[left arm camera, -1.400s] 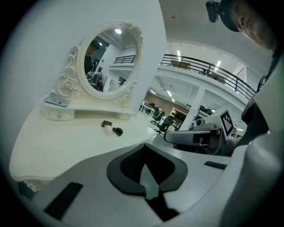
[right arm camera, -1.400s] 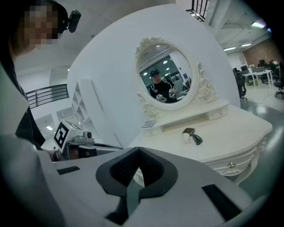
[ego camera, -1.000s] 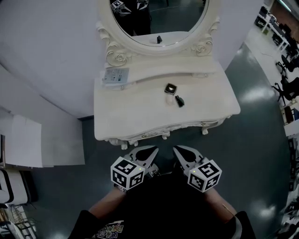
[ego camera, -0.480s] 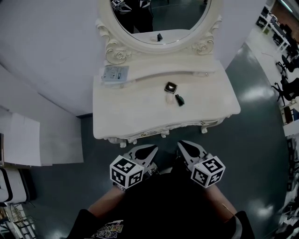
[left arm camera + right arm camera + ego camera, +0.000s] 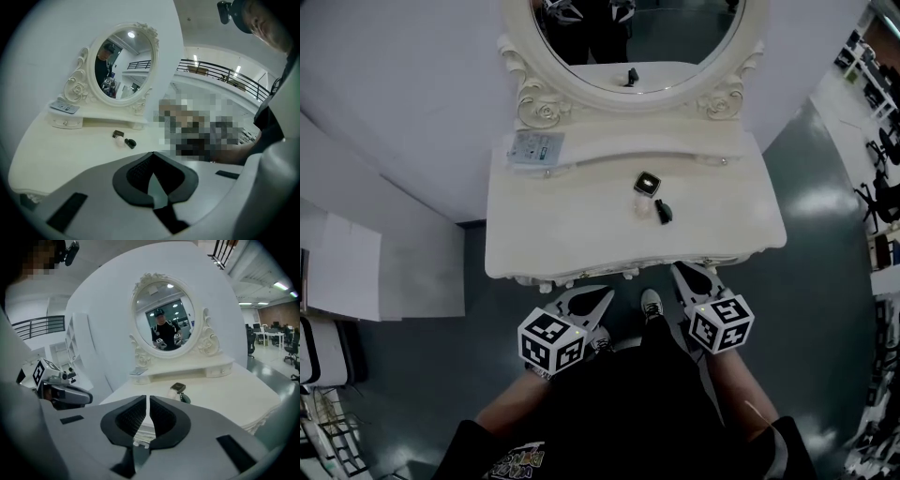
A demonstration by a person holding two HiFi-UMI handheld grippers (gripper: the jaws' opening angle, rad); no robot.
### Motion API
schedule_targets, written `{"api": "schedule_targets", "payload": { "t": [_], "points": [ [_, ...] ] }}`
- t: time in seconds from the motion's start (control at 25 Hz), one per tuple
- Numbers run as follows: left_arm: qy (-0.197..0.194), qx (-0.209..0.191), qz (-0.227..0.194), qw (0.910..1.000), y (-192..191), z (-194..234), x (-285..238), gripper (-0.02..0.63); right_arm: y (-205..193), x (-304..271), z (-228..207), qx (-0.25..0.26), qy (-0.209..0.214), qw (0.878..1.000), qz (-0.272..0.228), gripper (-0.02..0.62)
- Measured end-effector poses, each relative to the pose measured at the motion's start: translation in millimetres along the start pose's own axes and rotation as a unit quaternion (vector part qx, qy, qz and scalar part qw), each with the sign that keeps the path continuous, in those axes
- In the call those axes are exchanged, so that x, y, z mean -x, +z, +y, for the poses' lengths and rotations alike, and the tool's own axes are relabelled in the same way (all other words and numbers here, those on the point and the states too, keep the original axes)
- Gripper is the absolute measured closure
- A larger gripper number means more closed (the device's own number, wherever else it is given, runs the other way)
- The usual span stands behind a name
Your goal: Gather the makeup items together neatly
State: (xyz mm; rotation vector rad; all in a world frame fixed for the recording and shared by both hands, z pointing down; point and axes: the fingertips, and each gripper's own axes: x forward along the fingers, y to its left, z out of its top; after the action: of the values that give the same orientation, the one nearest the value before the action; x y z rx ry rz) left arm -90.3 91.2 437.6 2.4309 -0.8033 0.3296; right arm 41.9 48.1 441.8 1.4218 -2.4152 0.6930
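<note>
Three small makeup items lie close together on the cream dressing table (image 5: 553, 234): a square black compact (image 5: 647, 182), a pale round piece (image 5: 641, 202) and a dark rounded item (image 5: 664, 212). They also show in the left gripper view as the compact (image 5: 118, 134) and the dark item (image 5: 131, 143), and in the right gripper view as the compact (image 5: 177, 387). My left gripper (image 5: 602, 298) hangs shut and empty below the table's front edge. My right gripper (image 5: 684, 273) is shut and empty too, with its tip at the front edge.
An oval mirror (image 5: 637, 37) in an ornate frame stands at the back on a raised shelf. A pale blue card (image 5: 534, 148) lies at the shelf's left end. White boards (image 5: 356, 272) lean at the left. My white shoe (image 5: 652, 305) shows on the dark floor.
My right gripper has moved forward and a little right, up to the table's front edge. The left gripper has barely moved. The items on the table lie as before.
</note>
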Motion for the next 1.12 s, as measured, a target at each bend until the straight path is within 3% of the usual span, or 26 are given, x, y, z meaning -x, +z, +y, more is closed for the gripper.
{"api": "schedule_targets", "payload": {
  "t": [0.2,0.32,0.64,1.12],
  "points": [
    [0.018,0.012,-0.006,0.9998,10.4,7.4,-19.3,0.598,0.8,-24.7,-39.4,0.017,-0.011,1.0,0.022,0.552],
    [0.029,0.021,-0.006,0.9993,13.5,12.6,-31.4,0.598,-4.2,-44.3,-60.7,0.027,-0.013,0.999,0.041,0.511],
    [0.054,0.04,0.0,0.9977,21.2,19.6,-62.1,0.598,-13.9,-95.6,-110.0,0.054,-0.012,0.995,0.083,0.499],
    [0.098,0.082,0.001,0.9918,17.4,30.1,-83.3,0.598,-34.7,-154.8,-140.0,0.103,0.021,0.984,0.146,0.497]
  ]
}}
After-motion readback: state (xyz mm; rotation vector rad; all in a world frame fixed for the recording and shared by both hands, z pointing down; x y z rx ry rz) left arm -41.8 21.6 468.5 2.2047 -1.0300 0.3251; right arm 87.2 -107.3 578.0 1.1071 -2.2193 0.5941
